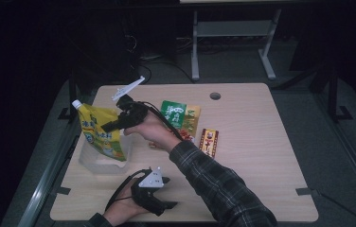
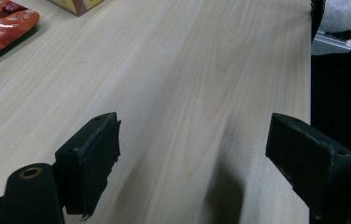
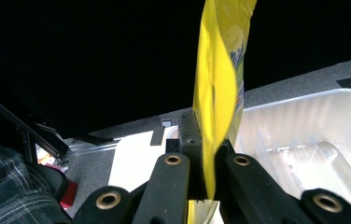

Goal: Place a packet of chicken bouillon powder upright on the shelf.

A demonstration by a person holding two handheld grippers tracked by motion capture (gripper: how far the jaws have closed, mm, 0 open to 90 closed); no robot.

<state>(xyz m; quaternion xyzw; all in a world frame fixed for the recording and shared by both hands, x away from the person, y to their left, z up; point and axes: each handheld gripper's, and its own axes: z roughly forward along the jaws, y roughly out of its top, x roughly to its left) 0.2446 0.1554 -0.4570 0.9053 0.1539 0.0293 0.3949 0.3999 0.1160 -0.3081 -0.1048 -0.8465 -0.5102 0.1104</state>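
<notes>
- Yellow spout pouch (image 1: 101,132) hung over the clear plastic bin (image 1: 91,163) at the table's (image 1: 256,142) left side, its lower part already inside the bin's walls and its white cap (image 1: 76,103) tilted up and away from the bin.
- It looked soft and floppy, a thin film bag likely to sag and swing; gripping the flat side seam seemed sound, since the smooth film could slip under a light pinch.
- Its face was bright yellow with green and blue print, too small to read.
- Right gripper (image 1: 114,124), reaching across to the bin, had its jaws closed tight on the pouch's edge; in the right gripper view the yellow film (image 3: 216,93) rose straight up from between them.
- Left gripper (image 1: 159,201) rested on the table just right of the bin's near corner, jaws spread wide with nothing between them.
- Right of the bin lay a green snack packet (image 1: 173,113), then a red and yellow packet (image 1: 209,142), both flat on the table.
</notes>
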